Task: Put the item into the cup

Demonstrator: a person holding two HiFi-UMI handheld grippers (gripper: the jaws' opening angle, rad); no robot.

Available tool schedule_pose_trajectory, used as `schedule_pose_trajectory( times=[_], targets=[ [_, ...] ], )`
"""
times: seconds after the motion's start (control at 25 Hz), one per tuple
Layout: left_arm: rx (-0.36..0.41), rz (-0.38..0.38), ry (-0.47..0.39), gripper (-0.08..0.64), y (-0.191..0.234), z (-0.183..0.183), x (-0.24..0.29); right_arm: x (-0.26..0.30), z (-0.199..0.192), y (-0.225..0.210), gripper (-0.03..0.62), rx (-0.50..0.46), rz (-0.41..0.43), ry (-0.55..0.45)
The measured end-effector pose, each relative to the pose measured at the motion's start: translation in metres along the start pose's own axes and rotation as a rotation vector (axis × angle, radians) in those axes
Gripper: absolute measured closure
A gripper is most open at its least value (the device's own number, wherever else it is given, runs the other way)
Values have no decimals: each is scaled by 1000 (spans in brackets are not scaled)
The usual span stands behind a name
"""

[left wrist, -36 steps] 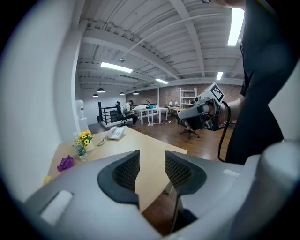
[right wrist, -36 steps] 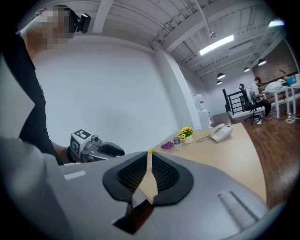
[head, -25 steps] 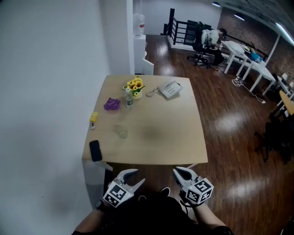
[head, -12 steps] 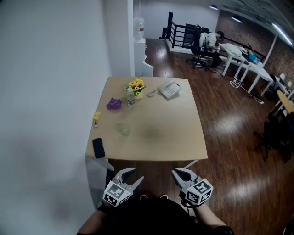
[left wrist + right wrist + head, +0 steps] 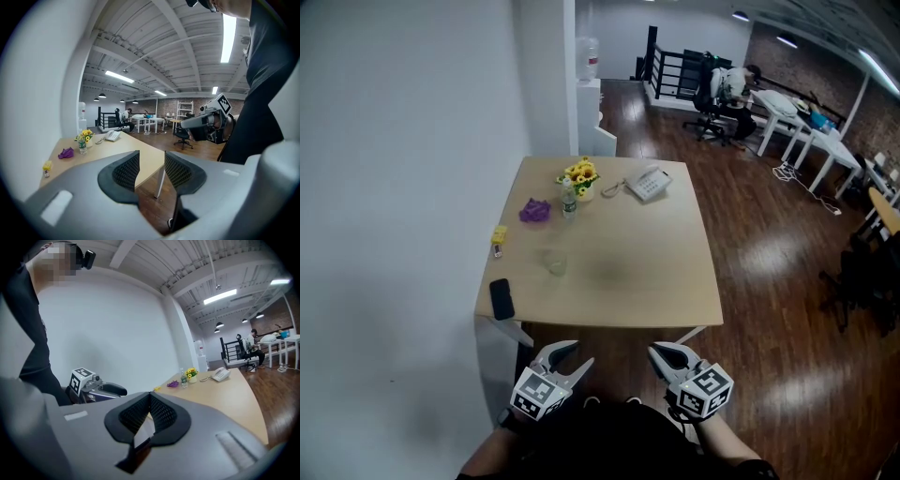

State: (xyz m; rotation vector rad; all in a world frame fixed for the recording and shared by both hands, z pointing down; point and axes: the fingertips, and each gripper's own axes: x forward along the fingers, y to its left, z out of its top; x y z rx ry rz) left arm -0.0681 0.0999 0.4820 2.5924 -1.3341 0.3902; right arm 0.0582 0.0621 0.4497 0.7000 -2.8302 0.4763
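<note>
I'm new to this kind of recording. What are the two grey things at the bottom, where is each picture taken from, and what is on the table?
There is no robot: a person holds a two-jaw claw in each hand. The downward picture comes from a camera on the person's head; the left claw and right claw show at its bottom, short of the table. The other two pictures come from cameras riding on each claw. The left claw's jaws stand apart, the right's are closed; neither holds anything. On the table are a clear cup, a black phone, a small yellow item, a purple item, a small bottle, yellow flowers and a desk telephone.
</note>
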Motion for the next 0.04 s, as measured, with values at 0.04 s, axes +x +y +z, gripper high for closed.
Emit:
schedule_pose_trajectory(
  times=[0.04],
  targets=[
    [1, 1, 1, 399, 0, 0, 1, 1, 1, 0, 584, -2, 2, -1]
  ],
)
